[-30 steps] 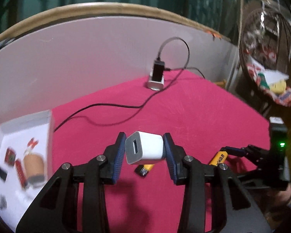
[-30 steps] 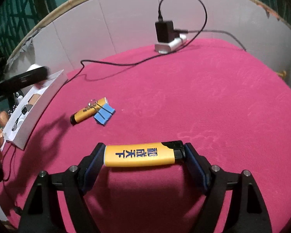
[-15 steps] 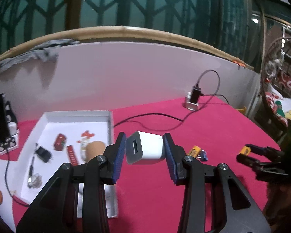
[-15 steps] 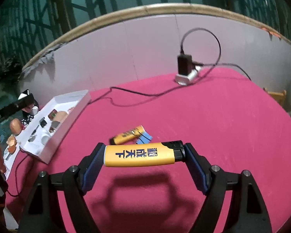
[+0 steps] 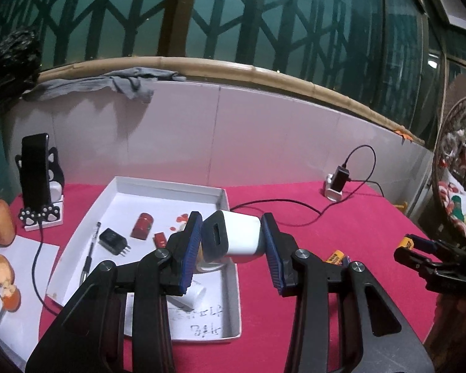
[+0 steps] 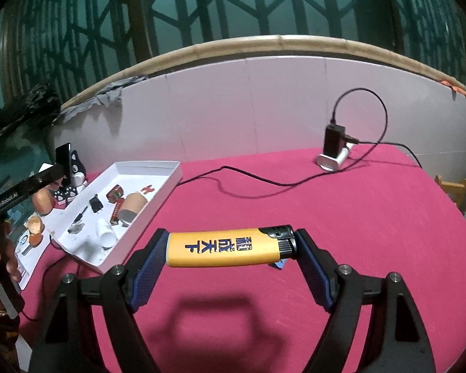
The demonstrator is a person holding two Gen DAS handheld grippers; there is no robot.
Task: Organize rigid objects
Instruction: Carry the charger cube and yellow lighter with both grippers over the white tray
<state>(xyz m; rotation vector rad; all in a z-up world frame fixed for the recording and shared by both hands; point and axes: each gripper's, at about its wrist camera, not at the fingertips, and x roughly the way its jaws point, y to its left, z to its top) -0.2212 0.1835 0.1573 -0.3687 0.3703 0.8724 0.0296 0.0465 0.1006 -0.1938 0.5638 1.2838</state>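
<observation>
Grippers held in two hands are seen above a desk covered in pink cloth; the left tool is clenched on a white USB charger cube, which is held in the air over the right-hand edge of a shallow white tray; the right tool is clenched lengthwise on a yellow lighter with a black cap, held clear of the cloth; the tray is seen at the left of the desk, and small things are laid in it, among them a black plug, a red item and a brown cylinder; a second yellow lighter is left lying on the cloth to the right of the tray; a black cable is run across the desk to a black adapter by the white back wall.
</observation>
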